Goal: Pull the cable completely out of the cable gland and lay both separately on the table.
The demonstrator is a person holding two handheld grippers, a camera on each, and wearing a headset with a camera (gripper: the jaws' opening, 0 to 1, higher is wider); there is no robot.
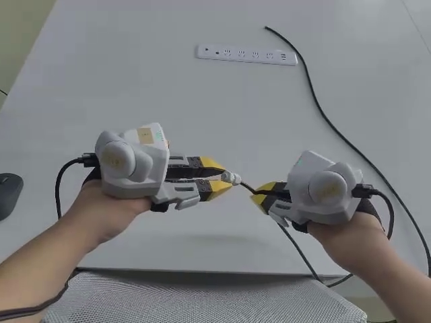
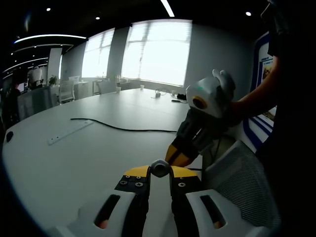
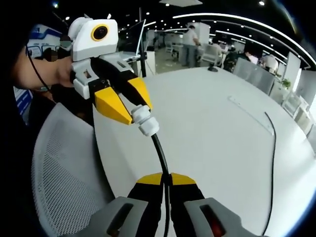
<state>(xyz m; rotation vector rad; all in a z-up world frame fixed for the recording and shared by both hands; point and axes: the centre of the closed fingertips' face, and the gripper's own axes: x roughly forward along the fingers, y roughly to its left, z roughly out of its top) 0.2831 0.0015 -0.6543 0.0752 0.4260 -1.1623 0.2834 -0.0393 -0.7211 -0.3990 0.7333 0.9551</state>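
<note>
A white cable gland (image 1: pixel 232 178) is held above the table's near edge, with my left gripper (image 1: pixel 221 176) shut on it. A black cable (image 1: pixel 246 186) leaves the gland and runs a short way to my right gripper (image 1: pixel 259 194), which is shut on it. Past that gripper the cable hangs down over the table edge. In the left gripper view the gland (image 2: pixel 160 168) sits between the yellow tips of my left gripper (image 2: pixel 160 174). In the right gripper view the cable (image 3: pixel 160 150) rises from my right gripper (image 3: pixel 166 179) into the gland (image 3: pixel 144 121).
A white power strip (image 1: pixel 246 55) lies at the far side of the white table (image 1: pixel 135 87). A second black lead (image 1: pixel 337 131) snakes along the table's right side. A dark rounded object (image 1: pixel 7 192) sits at the left edge. A mesh chair back (image 1: pixel 202 299) is below.
</note>
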